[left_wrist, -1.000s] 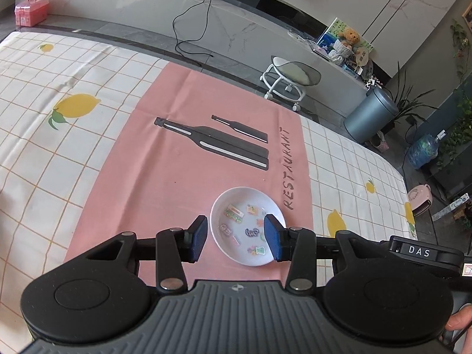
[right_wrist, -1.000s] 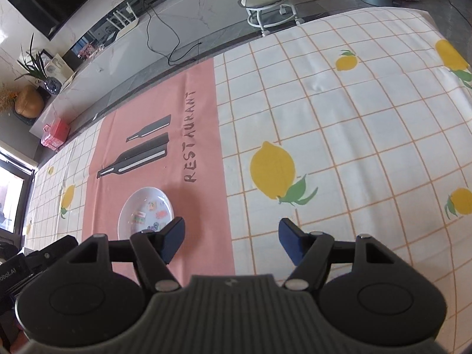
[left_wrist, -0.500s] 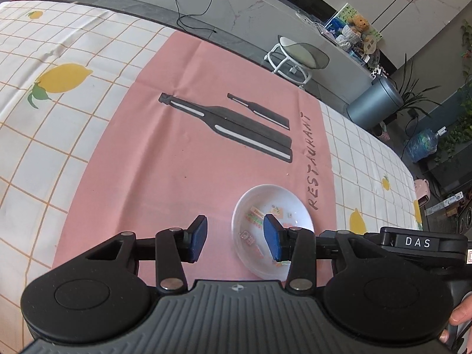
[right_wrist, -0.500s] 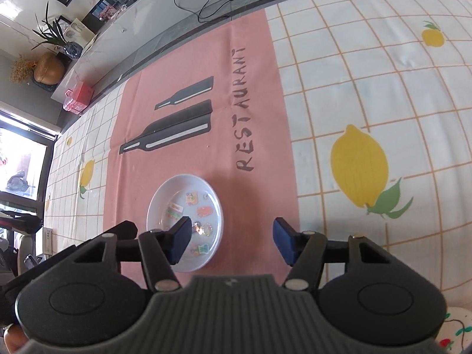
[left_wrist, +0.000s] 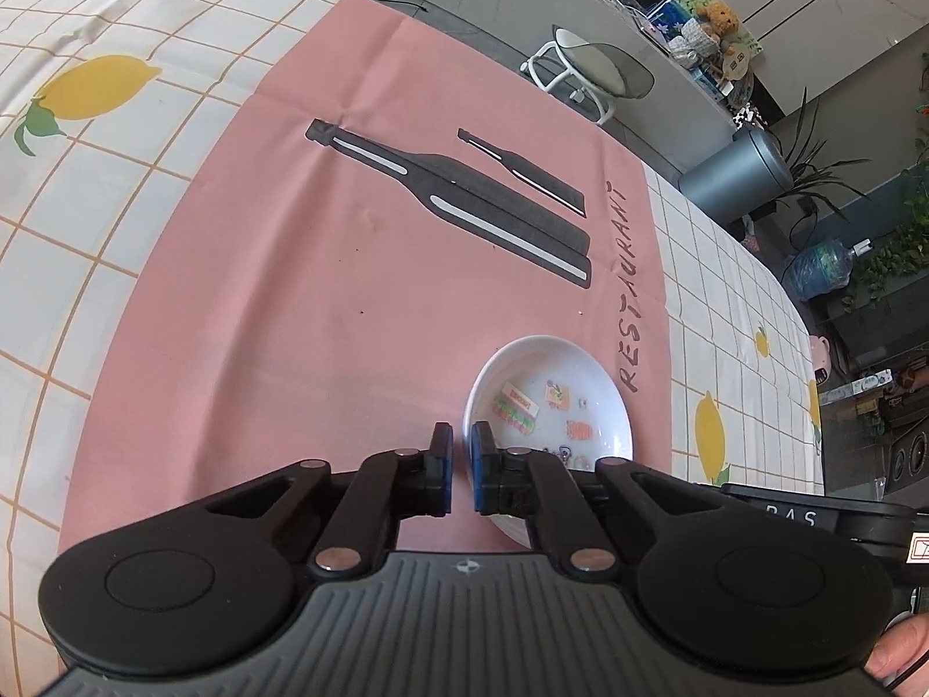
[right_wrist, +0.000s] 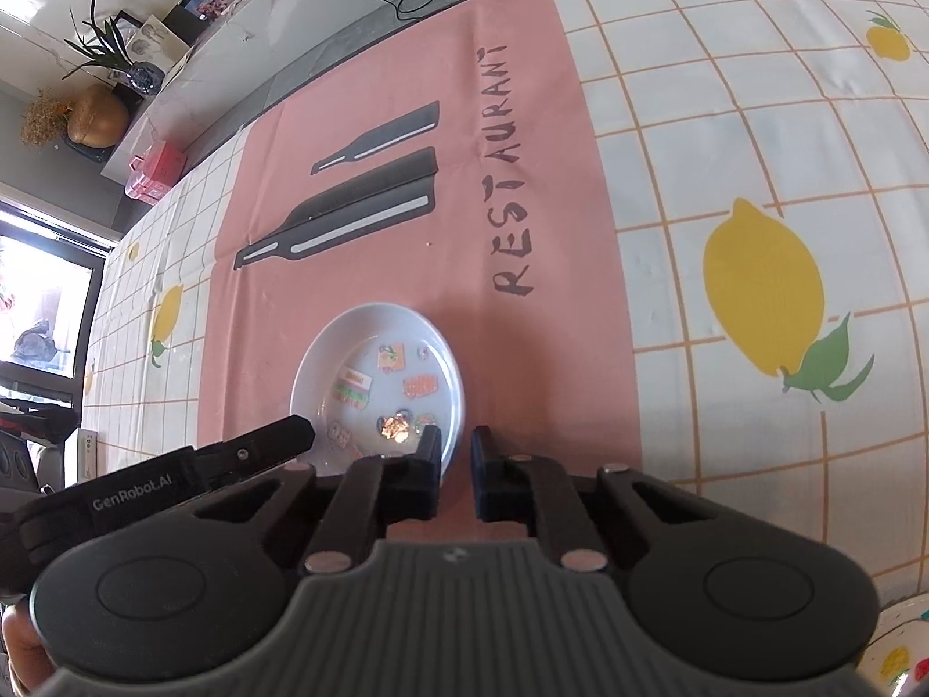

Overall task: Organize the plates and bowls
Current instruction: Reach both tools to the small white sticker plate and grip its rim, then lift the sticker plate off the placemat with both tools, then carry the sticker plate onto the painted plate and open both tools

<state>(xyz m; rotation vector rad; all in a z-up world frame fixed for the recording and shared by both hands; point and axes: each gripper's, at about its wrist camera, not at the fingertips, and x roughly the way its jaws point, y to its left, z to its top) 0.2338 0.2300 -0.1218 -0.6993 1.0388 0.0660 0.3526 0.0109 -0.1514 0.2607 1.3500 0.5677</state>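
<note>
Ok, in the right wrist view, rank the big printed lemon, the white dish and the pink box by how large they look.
1. Big printed lemon and white dish: about alike, so no ranking.
2. Pink box: smallest, though it lies farther from the camera, so true size is unsure.

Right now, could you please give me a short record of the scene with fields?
surface: lemon-print tablecloth with a pink panel
plate: white, printed pictures, on the pink panel
left gripper: shut on the plate's left rim
right gripper: shut on the plate's right rim
other dish: partly visible at the frame edge
</note>
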